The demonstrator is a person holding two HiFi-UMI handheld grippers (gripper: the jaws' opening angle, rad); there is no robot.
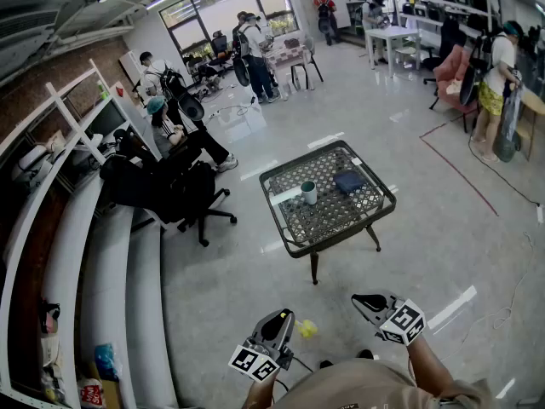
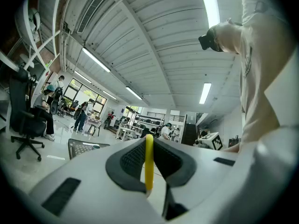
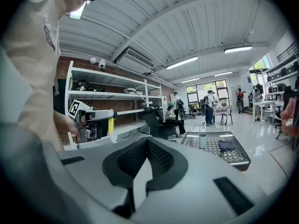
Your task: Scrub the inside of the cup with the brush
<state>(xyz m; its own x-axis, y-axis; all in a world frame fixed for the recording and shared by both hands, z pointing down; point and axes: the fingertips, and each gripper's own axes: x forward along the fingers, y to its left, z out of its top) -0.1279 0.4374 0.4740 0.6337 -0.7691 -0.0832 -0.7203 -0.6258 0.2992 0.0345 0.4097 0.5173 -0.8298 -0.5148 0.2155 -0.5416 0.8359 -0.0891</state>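
Observation:
A white cup [image 1: 309,192] stands upright on a small dark mesh table [image 1: 294,239] out on the floor, well ahead of both grippers. The right gripper view also shows the cup [image 3: 202,140] far off. My left gripper [image 1: 283,317] is shut on a yellow brush [image 1: 306,329], whose thin yellow handle [image 2: 148,161] runs between the pads. The left gripper [image 3: 99,123] and the yellow brush [image 3: 110,124] show at that view's left too. My right gripper [image 1: 363,301] is shut with nothing between its pads [image 3: 148,148].
A dark folded cloth [image 1: 349,181] lies on the table beside the cup. A black office chair [image 1: 192,198] and a seated person are to the table's left. White shelving [image 1: 68,254] runs along the left wall. More people and tables stand at the far end.

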